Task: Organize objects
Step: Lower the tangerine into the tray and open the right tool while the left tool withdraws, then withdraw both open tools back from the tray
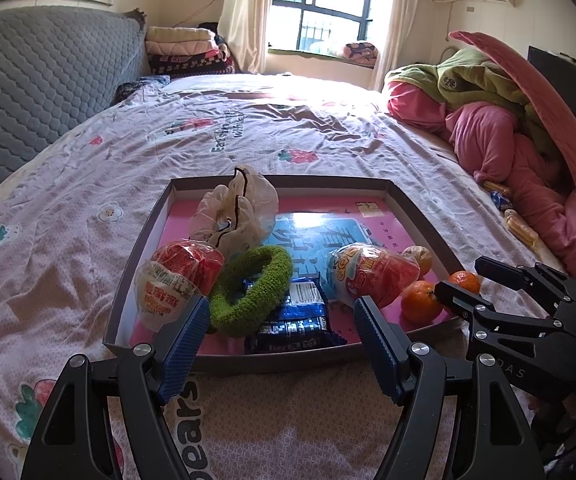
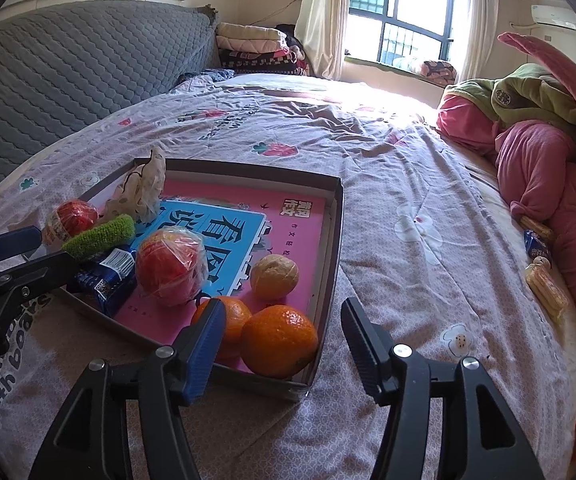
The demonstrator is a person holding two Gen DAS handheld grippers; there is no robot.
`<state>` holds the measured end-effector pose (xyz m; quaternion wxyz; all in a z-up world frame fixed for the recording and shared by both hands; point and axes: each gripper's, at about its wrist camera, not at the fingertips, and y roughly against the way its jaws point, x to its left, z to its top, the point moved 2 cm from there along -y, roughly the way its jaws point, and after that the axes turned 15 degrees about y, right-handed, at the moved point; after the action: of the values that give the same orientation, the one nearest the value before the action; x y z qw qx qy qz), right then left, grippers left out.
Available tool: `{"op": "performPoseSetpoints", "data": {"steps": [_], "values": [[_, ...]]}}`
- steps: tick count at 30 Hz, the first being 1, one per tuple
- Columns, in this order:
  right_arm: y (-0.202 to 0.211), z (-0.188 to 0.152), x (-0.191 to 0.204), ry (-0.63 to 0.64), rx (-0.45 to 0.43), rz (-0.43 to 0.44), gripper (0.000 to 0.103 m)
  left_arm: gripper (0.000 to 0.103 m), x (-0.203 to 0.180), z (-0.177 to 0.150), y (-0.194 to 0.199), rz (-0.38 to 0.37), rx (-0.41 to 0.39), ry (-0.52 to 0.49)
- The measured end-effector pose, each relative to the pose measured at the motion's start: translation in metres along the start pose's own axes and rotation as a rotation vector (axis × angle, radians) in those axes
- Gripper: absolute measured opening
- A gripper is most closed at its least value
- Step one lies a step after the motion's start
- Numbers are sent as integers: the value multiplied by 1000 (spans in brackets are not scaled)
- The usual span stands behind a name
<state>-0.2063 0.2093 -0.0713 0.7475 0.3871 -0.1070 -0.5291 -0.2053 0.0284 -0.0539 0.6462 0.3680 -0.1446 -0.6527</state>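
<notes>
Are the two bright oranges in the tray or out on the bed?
In the tray. Both oranges sit inside the tray's near corner, against its wall, just ahead of the open right gripper.

**Daylit bedroom, blown-out window, heavy fisheye bend**

Daylight enters through the far window point(image 1: 322, 8), which is overexposed to near white in both views. It spills a washed-out patch across the far part of the bedsheet point(image 1: 320, 92), where the print fades. The blue book cover point(image 1: 320, 232) in the tray carries a pale glare. Soft shadows lie under the near gripper arms. Near objects are sharp; far corners look softer. Both pictures bow strongly, with black vignette corners and curved walls at the edges.
</notes>
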Motion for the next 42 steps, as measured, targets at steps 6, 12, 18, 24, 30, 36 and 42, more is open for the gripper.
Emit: {"op": "performPoseSetpoints", "data": {"steps": [6,12,18,24,30,36,42], "values": [[9,2,2,-2,-25,-9,66,76,4,3,10,-2,-12,16],[21,5,11,-13,-47,-21,68,76,7,-1,21,18,-26,17],[34,4,33,-25,-65,-1,69,76,11,-10,28,61,-32,9],[45,-2,53,-26,-69,-3,69,76,21,-22,33,109,-31,16],[51,-10,65,-51,-60,2,74,76,28,-37,36,121,-15,31],[52,-20,70,-89,-40,-9,74,76,32,-47,35,124,-8,34],[49,-32,69,-121,-10,-26,74,76,40,-53,33,148,-3,39]]}}
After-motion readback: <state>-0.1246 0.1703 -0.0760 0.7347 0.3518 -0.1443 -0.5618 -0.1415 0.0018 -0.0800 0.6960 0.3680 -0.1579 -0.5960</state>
